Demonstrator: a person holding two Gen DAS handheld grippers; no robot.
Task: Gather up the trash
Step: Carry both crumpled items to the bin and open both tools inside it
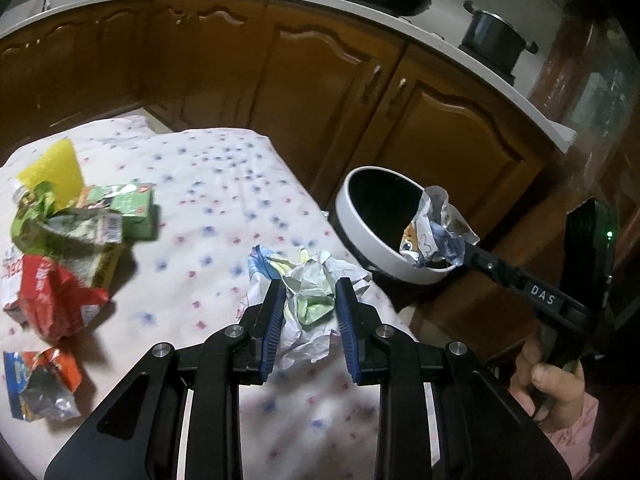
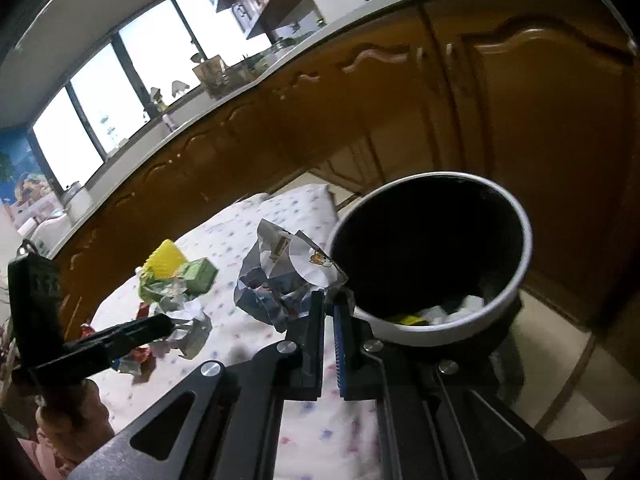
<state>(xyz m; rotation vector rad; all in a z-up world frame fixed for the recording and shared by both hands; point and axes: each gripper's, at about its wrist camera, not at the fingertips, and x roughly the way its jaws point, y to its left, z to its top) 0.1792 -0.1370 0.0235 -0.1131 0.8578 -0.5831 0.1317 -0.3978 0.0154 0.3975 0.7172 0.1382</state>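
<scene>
A long run of brown wooden cabinets (image 1: 304, 92) under a pale countertop (image 1: 472, 68) fills the background. In front of it stands a table (image 1: 224, 184) covered with a white cloth dotted in blue and red. Its far edge lies near the cabinet doors, with a narrow strip of floor between them. The middle of the cloth is bare and open, while trash crowds its left side.

Just off the table's right edge stands a white bin (image 1: 362, 236) with a dark inside, its rim about level with the cloth. In the right wrist view some white and yellow scraps (image 2: 432, 314) lie at its bottom, and tiled floor (image 2: 576, 364) spreads freely to the right of it.

At the table's left side lie a yellow sponge (image 1: 54, 174), a green carton (image 1: 132, 208), a red packet (image 1: 52, 300) and, near the front edge, a blue and orange wrapper (image 1: 40, 380).

The left gripper (image 1: 310, 312) is closed around a crumpled paper ball (image 1: 308, 300) above the cloth, near the table's right edge; its blue pads press both sides.

The right gripper (image 2: 330, 308) is clenched almost completely, pinching the corner of a crumpled foil wrapper (image 2: 280, 276) with a cartoon print. That wrapper hangs right at the near rim of the bin, partly over the opening in the left wrist view.

A hand (image 1: 548, 392) with a pink sleeve grips the right tool's handle.
</scene>
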